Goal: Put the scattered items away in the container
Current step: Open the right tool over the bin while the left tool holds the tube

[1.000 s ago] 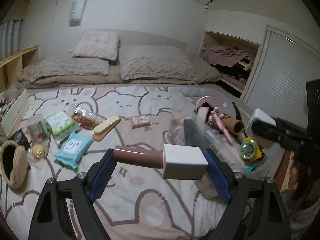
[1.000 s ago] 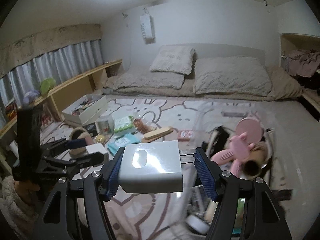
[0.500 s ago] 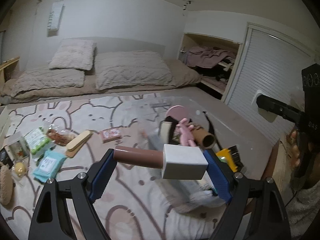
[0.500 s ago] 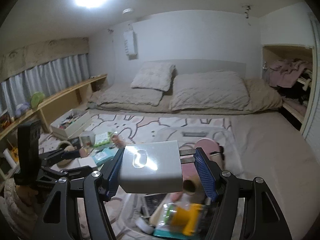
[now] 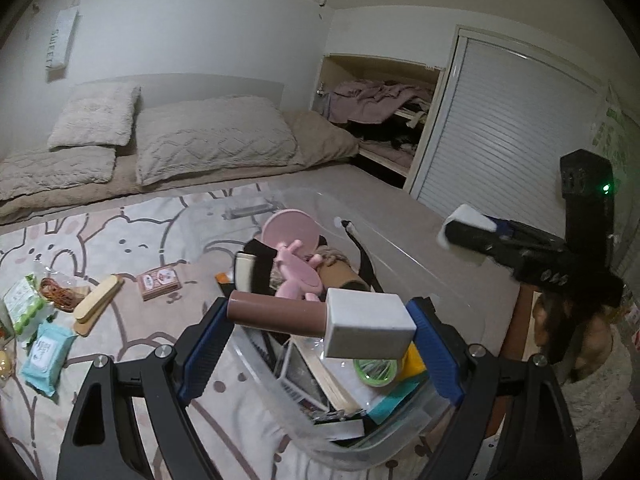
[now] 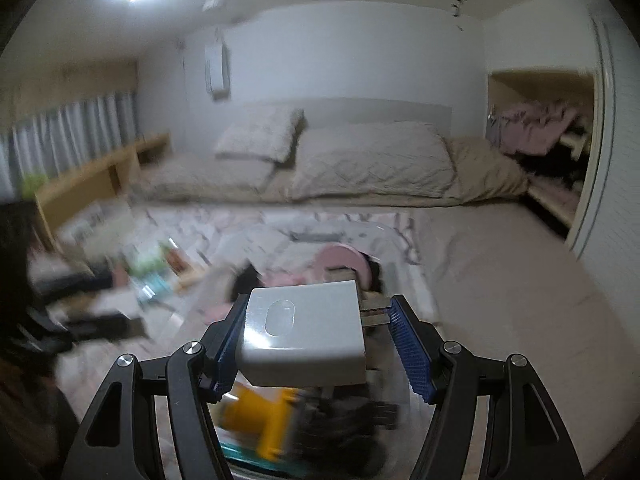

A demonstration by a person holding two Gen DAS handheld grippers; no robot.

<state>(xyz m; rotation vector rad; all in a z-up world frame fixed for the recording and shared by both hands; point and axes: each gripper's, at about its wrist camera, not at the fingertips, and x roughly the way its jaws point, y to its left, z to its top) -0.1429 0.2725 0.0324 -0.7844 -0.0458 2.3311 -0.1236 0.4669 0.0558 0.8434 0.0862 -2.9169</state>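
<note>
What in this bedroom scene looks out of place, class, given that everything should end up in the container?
Several items lie loose on the bunny-print bedspread, beside the clear container rather than in it: a blue wipes pack, a green packet, a wooden brush and a small pink box. The container itself looks heaped.

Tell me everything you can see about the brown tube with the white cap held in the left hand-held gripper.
The brown tube is a smooth, matte cylinder with a white, square-edged block cap on its right end. It looks like plastic. It lies level, crosswise between the blue pads of the left hand-held gripper, which press on its two ends. It hangs above the full clear container, touching nothing else.
</note>
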